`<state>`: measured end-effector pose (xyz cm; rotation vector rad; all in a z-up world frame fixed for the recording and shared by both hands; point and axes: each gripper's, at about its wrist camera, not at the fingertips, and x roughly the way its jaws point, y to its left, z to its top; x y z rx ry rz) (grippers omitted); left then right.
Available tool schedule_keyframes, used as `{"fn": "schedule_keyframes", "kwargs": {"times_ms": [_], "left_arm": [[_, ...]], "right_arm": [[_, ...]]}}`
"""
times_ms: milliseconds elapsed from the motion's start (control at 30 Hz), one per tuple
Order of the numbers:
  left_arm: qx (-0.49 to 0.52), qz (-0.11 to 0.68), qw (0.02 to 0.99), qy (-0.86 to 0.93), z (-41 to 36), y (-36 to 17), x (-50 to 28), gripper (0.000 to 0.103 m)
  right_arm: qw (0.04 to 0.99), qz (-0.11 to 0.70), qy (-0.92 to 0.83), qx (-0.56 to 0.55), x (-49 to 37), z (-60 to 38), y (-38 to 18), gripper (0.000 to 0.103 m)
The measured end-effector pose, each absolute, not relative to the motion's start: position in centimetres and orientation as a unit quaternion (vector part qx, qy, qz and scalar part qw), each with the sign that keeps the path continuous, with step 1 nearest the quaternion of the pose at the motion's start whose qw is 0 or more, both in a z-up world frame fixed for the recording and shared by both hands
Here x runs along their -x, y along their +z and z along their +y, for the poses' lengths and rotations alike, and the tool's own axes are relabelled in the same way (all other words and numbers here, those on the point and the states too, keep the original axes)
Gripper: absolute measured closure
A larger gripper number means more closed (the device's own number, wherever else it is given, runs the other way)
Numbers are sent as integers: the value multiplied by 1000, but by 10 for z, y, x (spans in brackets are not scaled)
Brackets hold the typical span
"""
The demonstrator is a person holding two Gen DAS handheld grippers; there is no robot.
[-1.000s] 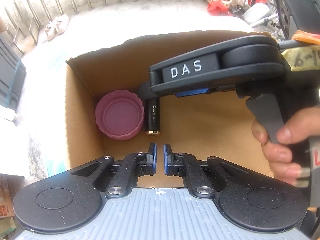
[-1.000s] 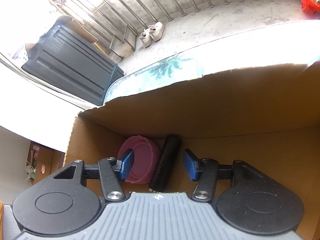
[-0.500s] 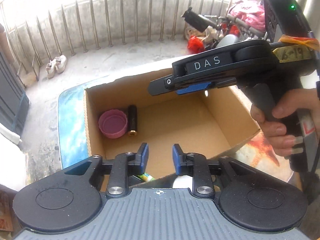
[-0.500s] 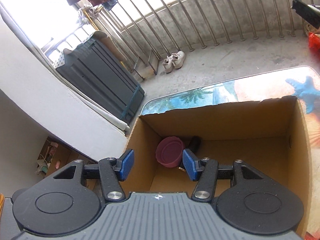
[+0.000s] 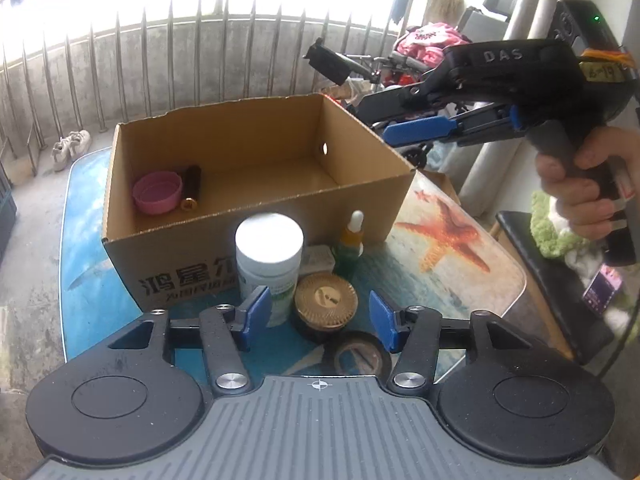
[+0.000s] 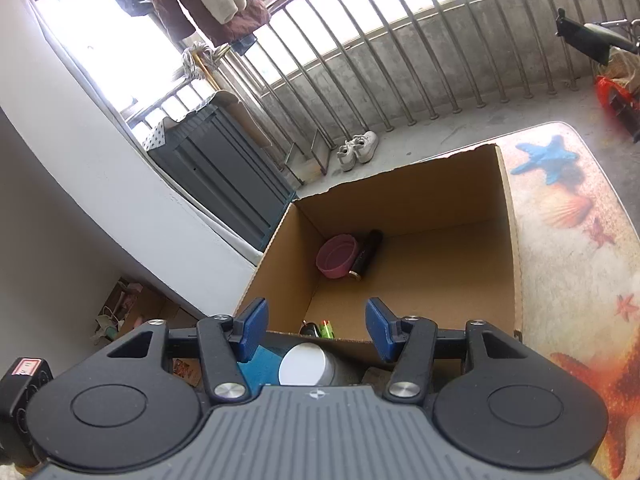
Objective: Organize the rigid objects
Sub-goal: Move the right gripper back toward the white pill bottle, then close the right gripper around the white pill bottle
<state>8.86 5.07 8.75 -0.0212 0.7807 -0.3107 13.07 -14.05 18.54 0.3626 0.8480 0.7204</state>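
The things left to sort stand in a cluster at the lower centre of the left wrist view, just in front of the box [image 5: 256, 184]. The white bottle [image 5: 269, 258] is a stiff plastic cylinder, probably light, with a smooth wall that could slip; it is best taken across the body below the cap. The gold-lidded jar [image 5: 326, 300] just to its right is squat and rigid, likely heavier for its size, and its ribbed lid edge should give the pads purchase. Behind it the dropper bottle [image 5: 351, 242] is narrow and tall, so easily toppled, and may be glass; grip it low on the body, not on the white bulb. A tape roll [image 5: 362, 356] lies at the bottom centre, part hidden by the gripper.

Inside the box, toward its left wall, the pink lid [image 5: 157, 192] and the black tube [image 5: 191, 186] lie touching.

The left gripper [image 5: 318, 322] is opening, its pads about halfway apart with nothing between them; the bottle and the jar sit beyond the tips, untouched. The right gripper [image 6: 316, 330] hovers above the near edge of the box, also about half spread and empty. In the left view it shows at the upper right, in a hand [image 5: 584, 196].
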Motion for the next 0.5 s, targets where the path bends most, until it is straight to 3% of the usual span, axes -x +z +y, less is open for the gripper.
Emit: {"fn": "schedule_keyframes", "kwargs": {"times_ms": [267, 500], "left_arm": [[-10, 301, 947, -112, 46, 53, -76, 39], [70, 314, 942, -92, 54, 34, -107, 38]], "right_arm": [[854, 362, 342, -150, -90, -152, 162, 46], [841, 351, 376, -168, -76, -137, 144, 46]]}}
